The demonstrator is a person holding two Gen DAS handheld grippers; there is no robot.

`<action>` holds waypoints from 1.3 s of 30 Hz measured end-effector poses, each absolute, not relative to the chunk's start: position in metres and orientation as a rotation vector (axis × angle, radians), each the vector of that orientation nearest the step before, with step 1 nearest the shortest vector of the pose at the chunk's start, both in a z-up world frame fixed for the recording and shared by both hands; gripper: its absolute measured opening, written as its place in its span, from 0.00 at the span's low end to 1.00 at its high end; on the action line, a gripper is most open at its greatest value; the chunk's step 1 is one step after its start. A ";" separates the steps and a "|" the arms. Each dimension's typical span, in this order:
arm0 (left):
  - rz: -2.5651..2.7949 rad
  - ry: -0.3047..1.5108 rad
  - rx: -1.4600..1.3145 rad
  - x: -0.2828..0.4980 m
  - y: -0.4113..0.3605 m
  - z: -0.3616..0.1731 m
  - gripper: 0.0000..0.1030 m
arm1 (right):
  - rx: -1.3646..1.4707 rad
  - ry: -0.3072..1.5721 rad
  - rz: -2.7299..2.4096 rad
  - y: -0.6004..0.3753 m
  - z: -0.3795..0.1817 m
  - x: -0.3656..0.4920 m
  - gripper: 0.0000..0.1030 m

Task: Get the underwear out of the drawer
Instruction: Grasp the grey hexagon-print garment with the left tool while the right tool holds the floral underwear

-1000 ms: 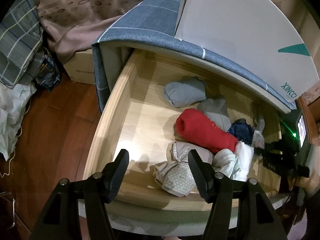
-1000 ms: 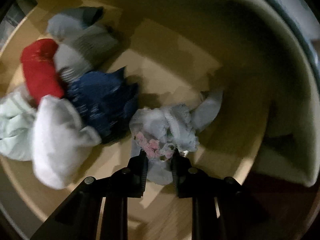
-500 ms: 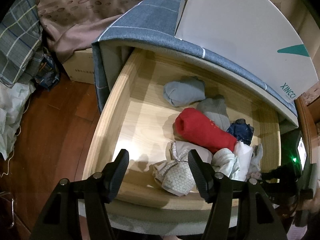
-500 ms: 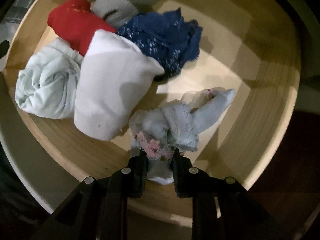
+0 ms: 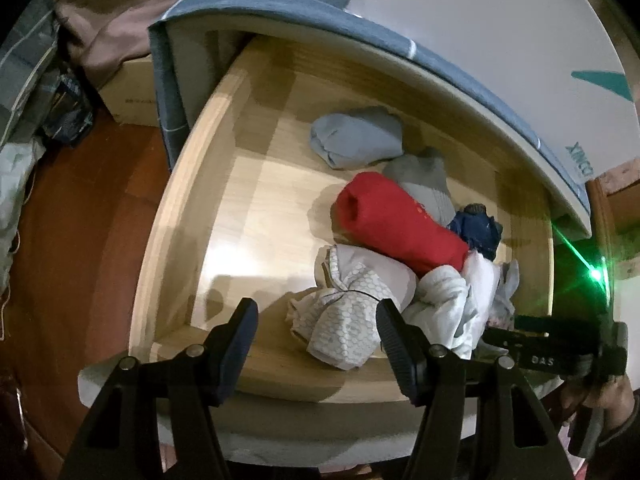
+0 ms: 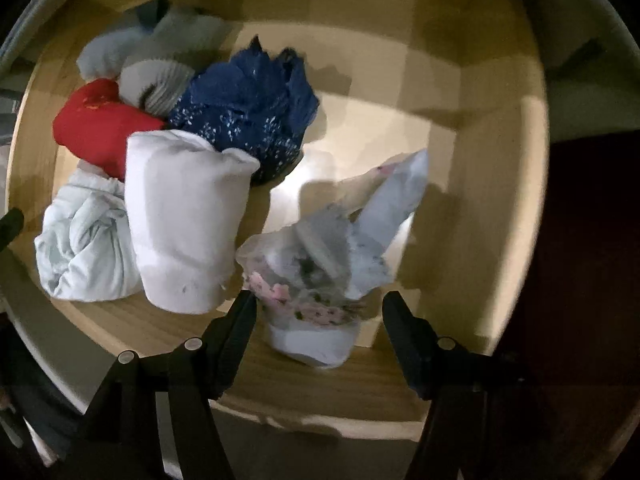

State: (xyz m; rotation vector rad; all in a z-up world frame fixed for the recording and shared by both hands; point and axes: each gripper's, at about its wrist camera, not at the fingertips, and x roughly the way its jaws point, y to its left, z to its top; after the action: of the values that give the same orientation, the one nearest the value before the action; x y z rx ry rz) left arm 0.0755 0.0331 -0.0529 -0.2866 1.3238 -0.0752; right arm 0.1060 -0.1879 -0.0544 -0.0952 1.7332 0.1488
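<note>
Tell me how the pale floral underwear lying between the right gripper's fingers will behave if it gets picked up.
The crumpled pale floral underwear will probably flop and unfurl: a loose flap already sticks out. It looks thin and probably light, so it may snag on the neighbouring white rolled garment. The right gripper, jaws just opened and clear of it, should pinch the bunched middle.

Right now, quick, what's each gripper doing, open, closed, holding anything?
Left gripper: open, holding nothing, poised over the drawer.
Right gripper: open; jaws have just been opening, the floral underwear sits loose between them.
</note>
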 end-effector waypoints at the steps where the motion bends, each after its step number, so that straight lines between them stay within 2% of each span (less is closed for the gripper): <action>1: -0.077 1.321 -0.277 0.076 0.032 -0.052 0.61 | -0.101 1.740 0.142 -0.188 -0.061 0.109 0.61; 5: -0.113 1.347 -0.212 0.080 0.022 -0.054 0.61 | -0.130 1.752 0.108 -0.179 -0.076 0.129 0.63; 8: -0.145 1.390 -0.170 0.085 0.014 -0.060 0.61 | -0.193 1.768 0.091 -0.170 -0.083 0.137 0.61; 10: -0.150 1.404 -0.152 0.087 0.012 -0.062 0.61 | -0.216 1.769 0.064 -0.153 -0.097 0.148 0.42; 11: -0.153 1.408 -0.140 0.089 0.010 -0.062 0.61 | -0.183 1.778 0.053 -0.153 -0.101 0.150 0.41; 13: -0.161 1.420 -0.117 0.093 0.007 -0.065 0.61 | -0.142 1.776 0.028 -0.139 -0.105 0.161 0.30; 15: -0.180 1.436 -0.105 0.095 0.004 -0.067 0.61 | -0.129 1.772 -0.019 -0.147 -0.100 0.165 0.27; 26: -0.296 1.577 -0.053 0.114 -0.025 -0.083 0.62 | -0.055 1.694 -0.038 -0.164 -0.070 0.139 0.27; 37: -0.257 1.665 0.097 0.139 -0.043 -0.110 0.63 | -0.008 1.701 -0.039 -0.184 -0.086 0.149 0.29; 39: -0.255 1.675 0.109 0.141 -0.046 -0.112 0.63 | 0.005 1.703 -0.038 -0.186 -0.074 0.149 0.29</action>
State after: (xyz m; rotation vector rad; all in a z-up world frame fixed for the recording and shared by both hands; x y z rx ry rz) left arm 0.1415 -0.0457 -0.1116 0.1092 1.6749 -0.2549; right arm 0.1489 -0.1861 -0.0739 0.0046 1.7031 -0.0382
